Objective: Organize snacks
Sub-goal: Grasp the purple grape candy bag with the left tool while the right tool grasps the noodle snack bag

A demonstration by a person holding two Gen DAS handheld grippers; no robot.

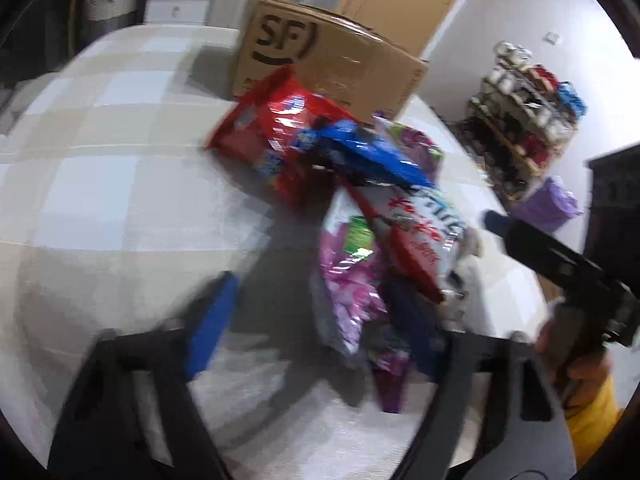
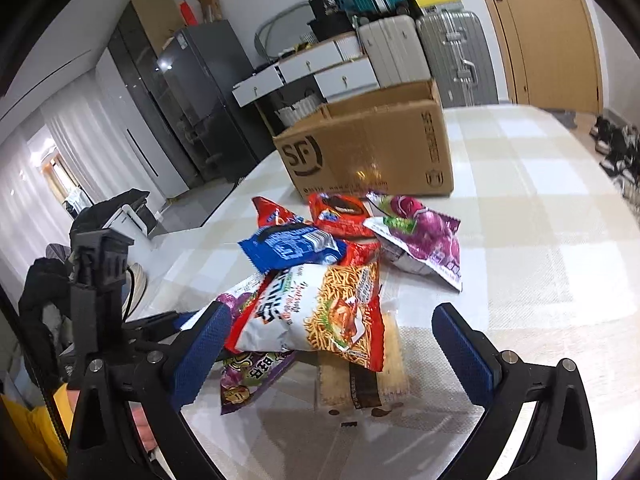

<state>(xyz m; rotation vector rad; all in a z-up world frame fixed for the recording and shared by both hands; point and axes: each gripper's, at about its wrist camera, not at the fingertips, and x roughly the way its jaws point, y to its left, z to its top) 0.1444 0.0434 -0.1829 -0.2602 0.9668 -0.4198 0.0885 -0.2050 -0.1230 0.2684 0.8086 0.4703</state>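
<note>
A heap of snack bags lies on the checked tablecloth (image 2: 540,220) in front of an open SF cardboard box (image 2: 372,148). The heap holds a red bag (image 1: 276,136), a blue bag (image 2: 292,248), a purple grape bag (image 2: 424,236) and a white-and-red noodle-snack bag (image 2: 320,312). My right gripper (image 2: 334,344) is open, and the noodle-snack bag's near end lies between its blue pads. My left gripper (image 1: 312,320) is blurred and open. A second purple bag (image 1: 352,300) lies against its right finger, with bare cloth between that bag and the left pad (image 1: 212,320).
A clear cracker pack (image 2: 360,384) lies under the heap at the table's near edge. Suitcases (image 2: 448,52), white drawers and a dark fridge (image 2: 200,92) stand behind the table. A shoe rack (image 1: 524,112) is against the wall. A yellow sleeve (image 1: 592,412) shows at right.
</note>
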